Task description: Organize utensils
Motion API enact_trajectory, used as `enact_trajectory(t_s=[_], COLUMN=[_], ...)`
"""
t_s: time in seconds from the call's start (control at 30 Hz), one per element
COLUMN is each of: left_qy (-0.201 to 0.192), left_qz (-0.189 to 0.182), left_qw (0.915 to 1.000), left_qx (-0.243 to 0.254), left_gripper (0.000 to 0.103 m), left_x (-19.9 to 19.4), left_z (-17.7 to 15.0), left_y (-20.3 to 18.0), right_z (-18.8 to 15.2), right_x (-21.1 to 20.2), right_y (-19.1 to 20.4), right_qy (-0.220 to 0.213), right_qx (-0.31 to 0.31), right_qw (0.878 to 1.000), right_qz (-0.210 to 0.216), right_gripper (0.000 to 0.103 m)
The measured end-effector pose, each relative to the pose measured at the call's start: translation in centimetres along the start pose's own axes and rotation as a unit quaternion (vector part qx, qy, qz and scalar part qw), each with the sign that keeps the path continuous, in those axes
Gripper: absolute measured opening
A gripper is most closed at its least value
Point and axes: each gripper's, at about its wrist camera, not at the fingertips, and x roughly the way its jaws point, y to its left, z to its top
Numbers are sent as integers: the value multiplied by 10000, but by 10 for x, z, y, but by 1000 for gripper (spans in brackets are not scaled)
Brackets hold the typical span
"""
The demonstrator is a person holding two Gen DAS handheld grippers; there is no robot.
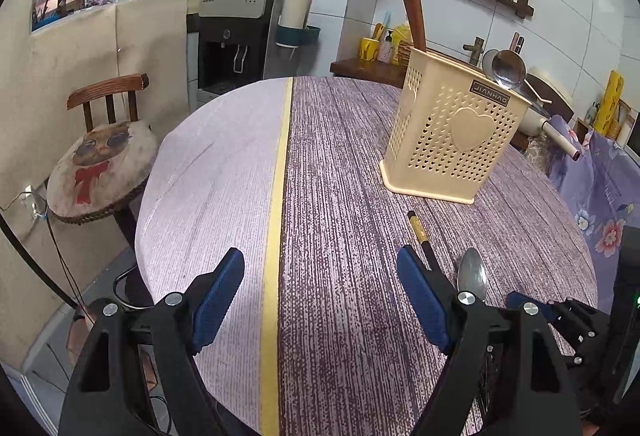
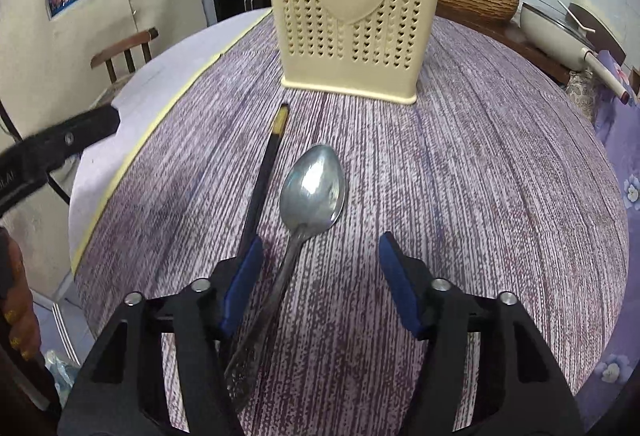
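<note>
Spoon [image 2: 314, 188], rigid, light, slick metal lying flat, looks best pinched across its narrow handle, which lies between the parted, empty jaws of right gripper [image 2: 320, 276]; left gripper [image 1: 320, 300] likewise open.

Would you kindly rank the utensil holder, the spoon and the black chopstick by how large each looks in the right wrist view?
1. Cream utensil holder, clearly largest.
2. and 3. Spoon and black chopstick: unsure. The spoon is broader and lies nearer the camera, and the chopstick's near end is hidden behind the right claw, so I won't rank them.
</note>
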Motion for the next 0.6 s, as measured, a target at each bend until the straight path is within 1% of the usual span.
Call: enact_trajectory(t_s=[0.03, 0.1, 0.17, 0.2, 0.23, 0.27, 0.3, 0.43, 0.53, 0.6], left_qy=[3, 16, 53, 68, 78, 83, 89, 89, 159, 203], left_qz=[-9, -43, -77, -107, -134, -151, -165, -209, -281, -297], left_qw=[10000, 10000, 10000, 9999, 9999, 9999, 9998, 9996, 9994, 9992], left_qx=[2, -7, -9, -4, 0, 9, 35, 149, 159, 192], left_gripper=[78, 78, 78, 78, 78, 78, 78, 78, 78, 78], left_x=[-1, 0, 1, 1, 1, 1, 1, 0, 3, 7], left_z=[-2, -3, -5, -5, -5, -6, -7, -8, -8, -9], left_y=[-1, -2, -3, -5, -6, -8, -9, -16, -20, -24], right_z=[-2, -5, -5, -5, -5, -5, -5, -6, -8, -10], right_x=[-3, -5, -6, -7, -6, -6, -7, -7, -9, -11], right_y=[1, -1, -2, -3, -5, -9, -12, -27, -47, -59], right_qy=[-38, -17, -11, -11, -8, -8, -9, -45, -73, -90], right_qx=[-51, -37, -100, -144, -124, -39, 0, 58, 261, 358], right_qw=[10000, 10000, 9999, 9999, 9999, 10000, 10000, 10000, 9995, 9992], right_qz=[-47, -7, -33, -48, -10, 56, 56, 63, -130, -157], right_gripper=[56, 46, 20, 17, 15, 9, 7, 6, 6, 6])
